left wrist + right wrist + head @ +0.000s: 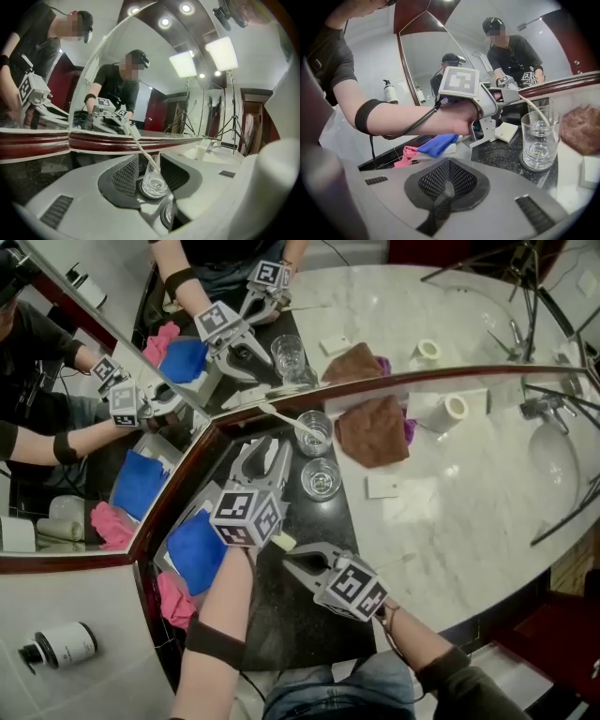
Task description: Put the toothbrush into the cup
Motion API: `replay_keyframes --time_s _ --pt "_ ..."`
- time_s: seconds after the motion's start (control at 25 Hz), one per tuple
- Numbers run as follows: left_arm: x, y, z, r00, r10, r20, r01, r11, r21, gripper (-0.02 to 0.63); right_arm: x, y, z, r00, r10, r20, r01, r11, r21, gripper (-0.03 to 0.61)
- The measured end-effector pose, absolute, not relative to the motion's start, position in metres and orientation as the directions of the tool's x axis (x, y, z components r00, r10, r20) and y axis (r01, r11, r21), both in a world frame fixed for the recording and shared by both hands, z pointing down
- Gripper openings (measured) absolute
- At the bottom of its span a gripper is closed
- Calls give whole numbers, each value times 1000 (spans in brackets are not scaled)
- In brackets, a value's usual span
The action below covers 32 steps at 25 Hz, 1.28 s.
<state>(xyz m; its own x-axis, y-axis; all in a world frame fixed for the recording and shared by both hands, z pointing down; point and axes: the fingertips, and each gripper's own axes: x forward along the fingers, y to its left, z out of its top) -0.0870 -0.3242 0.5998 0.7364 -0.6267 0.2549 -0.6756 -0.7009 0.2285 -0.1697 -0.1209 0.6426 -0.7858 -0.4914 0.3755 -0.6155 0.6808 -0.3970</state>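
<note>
A white toothbrush [286,421] leans in the far clear glass [314,433] on the dark counter strip, its handle tilted up and to the left. A second, empty glass [321,478] stands just in front of it. My left gripper [263,448] is to the left of the glasses, open, with nothing between its pads. In the left gripper view the glass [153,180] and toothbrush [138,143] show beyond the parted jaws, untouched. My right gripper [289,559] hangs nearer the front, shut and empty, its jaws meeting [446,185].
A brown cloth [373,427] lies right of the glasses by a paper roll [455,409] and a tap [539,407]. Blue [195,549] and pink [173,601] cloths lie at the left by the mirror frame [178,484]. A white bottle [61,645] lies lower left.
</note>
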Motion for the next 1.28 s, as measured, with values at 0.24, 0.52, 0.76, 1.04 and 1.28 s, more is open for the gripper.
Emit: replay_keyframes --time_s 0.24,0.52,0.76,1.04,1.28 --pt "-117 -297 585 679 -659 323 -731 -648 215 3 -159 -105 622 -748 -519 413 -660 646 -383 20" --pt "-145 -242 554 674 -633 381 -726 -662 183 0 -146 -90 589 -690 -579 434 -722 592 -358 20" --pt "-175 -192 541 645 -629 433 -740 -655 151 0 -127 -79 559 -632 -642 434 -774 548 -317 20" --pt "-198 -158 522 624 -648 435 -762 -628 157 0 -64 -61 540 -510 -726 461 -860 439 -261 20" --pt "-200 -136 518 621 -633 463 -755 -641 136 0 3 -51 531 -385 -790 476 -922 312 -229 20"
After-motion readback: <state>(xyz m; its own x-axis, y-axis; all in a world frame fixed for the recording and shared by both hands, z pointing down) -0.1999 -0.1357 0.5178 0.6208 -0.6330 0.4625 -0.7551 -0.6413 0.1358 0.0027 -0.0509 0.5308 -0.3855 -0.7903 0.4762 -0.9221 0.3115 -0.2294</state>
